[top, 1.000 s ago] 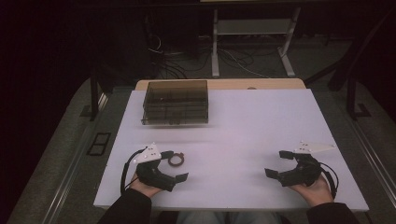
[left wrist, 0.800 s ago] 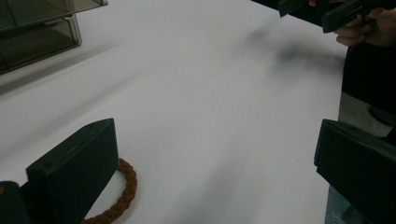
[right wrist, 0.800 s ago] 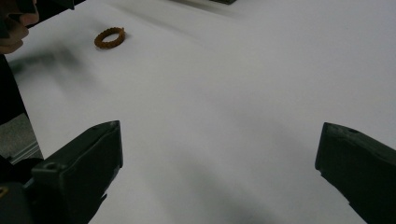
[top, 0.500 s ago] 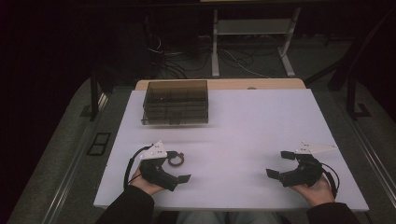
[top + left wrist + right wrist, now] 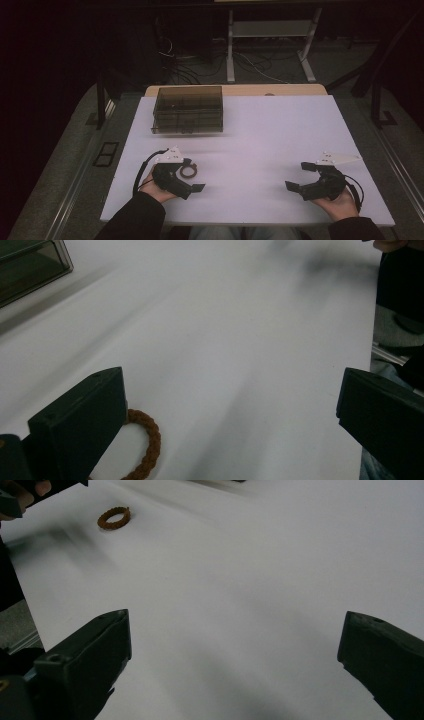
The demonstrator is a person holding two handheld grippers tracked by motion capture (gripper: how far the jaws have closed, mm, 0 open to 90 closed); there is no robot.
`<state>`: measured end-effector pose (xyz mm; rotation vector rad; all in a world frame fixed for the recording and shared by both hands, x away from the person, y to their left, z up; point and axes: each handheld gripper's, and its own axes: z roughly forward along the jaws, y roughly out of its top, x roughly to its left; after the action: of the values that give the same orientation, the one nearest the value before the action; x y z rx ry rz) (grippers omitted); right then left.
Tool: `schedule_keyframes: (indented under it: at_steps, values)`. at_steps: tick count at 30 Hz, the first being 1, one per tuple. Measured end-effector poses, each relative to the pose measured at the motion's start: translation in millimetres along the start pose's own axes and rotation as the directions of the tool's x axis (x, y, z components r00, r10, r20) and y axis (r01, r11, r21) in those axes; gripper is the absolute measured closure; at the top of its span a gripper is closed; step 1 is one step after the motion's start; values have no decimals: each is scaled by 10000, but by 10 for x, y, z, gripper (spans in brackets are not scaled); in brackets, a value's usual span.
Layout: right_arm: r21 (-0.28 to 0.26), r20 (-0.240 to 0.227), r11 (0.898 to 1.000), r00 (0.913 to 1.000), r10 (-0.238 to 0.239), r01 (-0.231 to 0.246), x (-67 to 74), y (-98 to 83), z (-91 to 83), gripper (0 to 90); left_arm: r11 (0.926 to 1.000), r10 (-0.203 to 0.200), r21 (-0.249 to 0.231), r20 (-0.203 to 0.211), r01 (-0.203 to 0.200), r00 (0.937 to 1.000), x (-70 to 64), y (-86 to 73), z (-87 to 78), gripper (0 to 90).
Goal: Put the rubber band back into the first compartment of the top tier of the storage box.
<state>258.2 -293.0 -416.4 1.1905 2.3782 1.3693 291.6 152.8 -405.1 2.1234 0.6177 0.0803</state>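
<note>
A small brown braided ring [image 5: 189,171] lies flat on the white tabletop [image 5: 265,135] near the front left. My left gripper [image 5: 195,175] stands open around it, one jaw on each side. In the left gripper view the ring [image 5: 146,444] lies just inside the left jaw, partly hidden behind it, and the wide gap of the left gripper [image 5: 230,415] holds nothing else. My right gripper [image 5: 299,176] rests open near the front right with nothing between its jaws. The right gripper view has the right gripper [image 5: 235,660] wide open, with the ring [image 5: 114,518] far off at upper left.
A smoky see-through drawer box [image 5: 188,110] stands at the back left of the table; its corner [image 5: 30,265] appears in the left gripper view. Beyond the table are a dark floor, cables and a metal stand [image 5: 270,45]. The person's hands hold both grippers near the front edge.
My left gripper has slid a little to the right, bringing its open jaws around the ring. The right gripper has barely shifted. The ring has not moved.
</note>
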Motion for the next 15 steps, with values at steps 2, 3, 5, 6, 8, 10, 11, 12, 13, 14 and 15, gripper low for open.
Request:
schedule_keyframes:
  at_steps: [2,3,5,6,8,10,11,12,13,14,15]
  values:
    - [10,1,10000,10000,-5,5,2,-1,1,5,9999,92,128,7,-92,10000,14,9,1,0]
    - [8,4,10000,10000,-21,21,1,-1,2,5,9997,108,211,2,-108,9999,25,17,5,0]
    - [8,4,10000,10000,-26,26,1,-1,2,5,9994,98,321,4,-98,10000,45,26,19,0]
    - [6,6,10000,10000,-24,24,1,-1,1,5,9990,99,436,21,-100,9999,67,31,37,0]
    - [14,1,10000,10000,-3,3,2,-2,-1,5,9987,119,489,31,-120,9999,77,33,45,0]
    - [10,8,10000,10000,5,-5,1,-2,-2,5,9982,117,592,16,-117,9999,92,34,59,0]
    - [15,5,10000,10000,-4,4,0,-3,-2,5,9977,92,665,19,-93,10000,106,31,74,0]
    - [17,6,10000,10000,-5,5,0,-3,-2,5,9973,92,731,23,-93,10000,113,28,81,0]
    - [20,6,10000,10000,-9,9,0,-3,-1,5,9973,92,731,23,-93,10000,113,28,81,0]
    - [15,6,10000,10000,-7,7,1,-3,-2,5,9967,129,801,37,-132,9999,124,25,90,0]
    - [9,5,10000,10000,-9,9,0,-3,-3,5,9960,145,880,34,-148,9999,133,21,99,0]
